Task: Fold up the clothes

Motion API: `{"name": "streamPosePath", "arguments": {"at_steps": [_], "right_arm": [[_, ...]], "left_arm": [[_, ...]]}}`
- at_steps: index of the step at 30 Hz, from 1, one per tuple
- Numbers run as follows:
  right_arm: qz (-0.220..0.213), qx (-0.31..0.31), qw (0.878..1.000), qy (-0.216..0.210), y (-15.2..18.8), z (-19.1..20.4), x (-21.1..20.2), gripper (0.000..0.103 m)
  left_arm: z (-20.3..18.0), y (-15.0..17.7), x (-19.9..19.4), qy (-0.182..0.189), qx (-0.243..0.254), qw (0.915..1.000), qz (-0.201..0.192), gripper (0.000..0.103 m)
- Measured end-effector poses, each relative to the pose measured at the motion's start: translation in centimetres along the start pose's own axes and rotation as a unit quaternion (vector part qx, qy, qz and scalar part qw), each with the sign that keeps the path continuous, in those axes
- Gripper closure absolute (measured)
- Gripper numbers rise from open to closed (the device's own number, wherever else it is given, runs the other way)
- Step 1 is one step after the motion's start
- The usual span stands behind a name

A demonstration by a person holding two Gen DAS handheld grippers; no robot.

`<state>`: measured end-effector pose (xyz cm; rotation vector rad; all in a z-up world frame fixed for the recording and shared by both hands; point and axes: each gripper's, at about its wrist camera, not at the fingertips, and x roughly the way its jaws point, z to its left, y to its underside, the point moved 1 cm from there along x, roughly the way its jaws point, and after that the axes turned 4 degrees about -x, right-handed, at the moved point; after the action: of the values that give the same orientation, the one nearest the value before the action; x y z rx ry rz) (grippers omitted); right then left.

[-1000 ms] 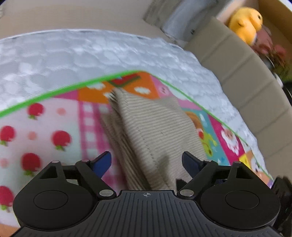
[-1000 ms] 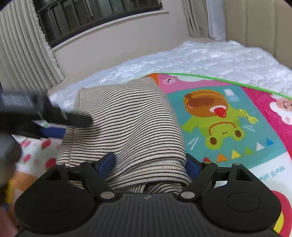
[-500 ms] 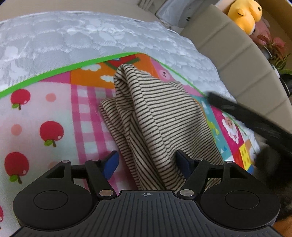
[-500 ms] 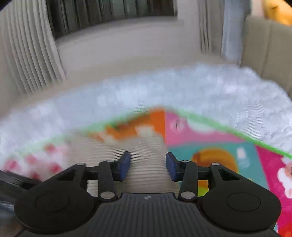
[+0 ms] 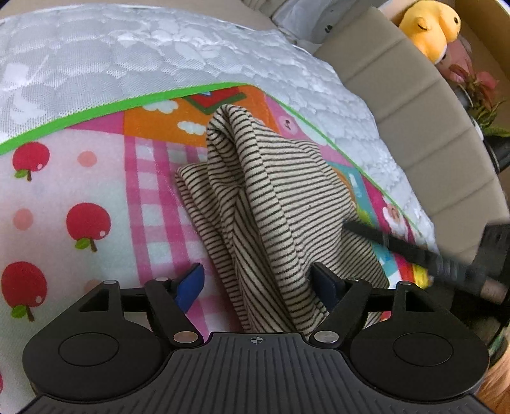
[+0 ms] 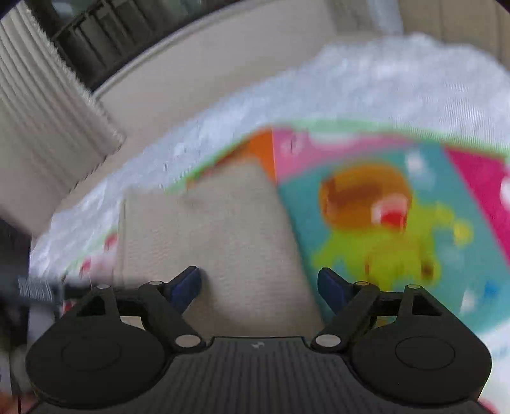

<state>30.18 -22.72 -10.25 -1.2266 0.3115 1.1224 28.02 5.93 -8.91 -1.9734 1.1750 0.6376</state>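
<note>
A beige garment with thin dark stripes lies folded in a bunched stack on a colourful play mat. My left gripper is open, its blue pads on either side of the garment's near edge. In the blurred right wrist view the garment lies flat on the mat. My right gripper is open just over its near edge, holding nothing. The right gripper's dark finger shows at the right of the left wrist view, beside the garment.
The mat lies on a white quilted mattress. A beige padded headboard runs along the right, with a yellow plush toy and a plant behind it. Curtains and a low wall lie beyond the bed.
My right gripper closed partway half a second ago, has opened wide again and drawn back over the garment. My left gripper moved closer over the garment's near edge and stays open.
</note>
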Motion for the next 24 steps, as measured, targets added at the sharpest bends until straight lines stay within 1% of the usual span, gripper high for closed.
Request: {"name": "streamPosePath", "arguments": {"at_steps": [2, 4, 5, 6, 8, 9, 11, 14, 15, 16, 17, 19, 20, 22, 23, 24], "right_arm": [[-0.008, 0.023, 1.000, -0.017, 1.1, -0.9, -0.2, 0.019], [-0.019, 0.038, 0.999, -0.032, 1.8, -1.2, -0.3, 0.021], [-0.023, 0.037, 0.998, -0.037, 2.2, -1.0, -0.3, 0.026], [-0.028, 0.035, 0.998, -0.040, 2.4, -0.7, -0.5, 0.030], [-0.040, 0.019, 0.998, -0.035, 2.7, 0.6, -0.9, 0.031], [-0.044, -0.002, 0.999, -0.031, 2.8, 1.5, -1.2, 0.032], [-0.050, -0.044, 0.998, -0.018, 3.0, 3.2, -1.5, 0.032], [-0.044, -0.097, 0.994, 0.033, 3.3, 5.3, -0.9, 0.031], [-0.042, -0.106, 0.992, 0.045, 3.3, 5.7, -0.7, 0.030], [-0.041, -0.102, 0.993, 0.051, 3.4, 5.8, -0.7, 0.030], [-0.041, -0.097, 0.993, 0.055, 3.4, 5.8, -0.6, 0.029], [-0.040, -0.095, 0.993, 0.064, 3.3, 5.9, -0.6, 0.028], [-0.040, -0.097, 0.992, 0.069, 3.3, 6.1, -0.7, 0.027], [-0.042, -0.102, 0.991, 0.080, 3.5, 6.4, -0.7, 0.026], [-0.043, -0.104, 0.990, 0.082, 3.6, 6.5, -0.8, 0.026], [-0.044, -0.107, 0.990, 0.084, 3.6, 6.7, -0.8, 0.026]], "left_arm": [[0.3, -0.1, 0.4, 0.017, -0.004, 0.9998, 0.010, 0.018], [0.5, -0.1, 0.9, 0.033, -0.008, 0.9992, 0.019, 0.017], [0.6, -0.2, 1.1, 0.039, -0.009, 0.9990, 0.022, 0.018], [0.4, -0.2, 1.2, 0.040, -0.006, 0.9990, 0.019, 0.019], [0.1, -0.4, 1.5, 0.042, 0.000, 0.9991, 0.013, 0.021], [-0.1, -0.5, 1.5, 0.042, 0.005, 0.9991, 0.007, 0.022], [-0.2, -1.0, 1.4, 0.042, 0.013, 0.9990, -0.007, 0.023], [0.6, -2.1, 0.6, 0.036, 0.010, 0.9989, -0.030, 0.027], [0.6, -2.4, -0.1, 0.035, 0.010, 0.9983, -0.046, 0.029], [0.2, -2.6, -1.2, 0.036, 0.021, 0.9966, -0.071, 0.034], [-0.2, -2.7, -2.3, 0.038, 0.032, 0.9942, -0.096, 0.037], [-1.0, -3.0, -4.5, 0.040, 0.055, 0.9871, -0.145, 0.038], [-1.4, -3.1, -5.5, 0.048, 0.066, 0.9827, -0.166, 0.038], [-2.5, -3.0, -6.3, 0.094, 0.083, 0.9747, -0.185, 0.038], [-2.8, -3.1, -5.8, 0.116, 0.081, 0.9746, -0.174, 0.038], [-2.8, -3.1, -5.0, 0.124, 0.076, 0.9766, -0.159, 0.038]]}}
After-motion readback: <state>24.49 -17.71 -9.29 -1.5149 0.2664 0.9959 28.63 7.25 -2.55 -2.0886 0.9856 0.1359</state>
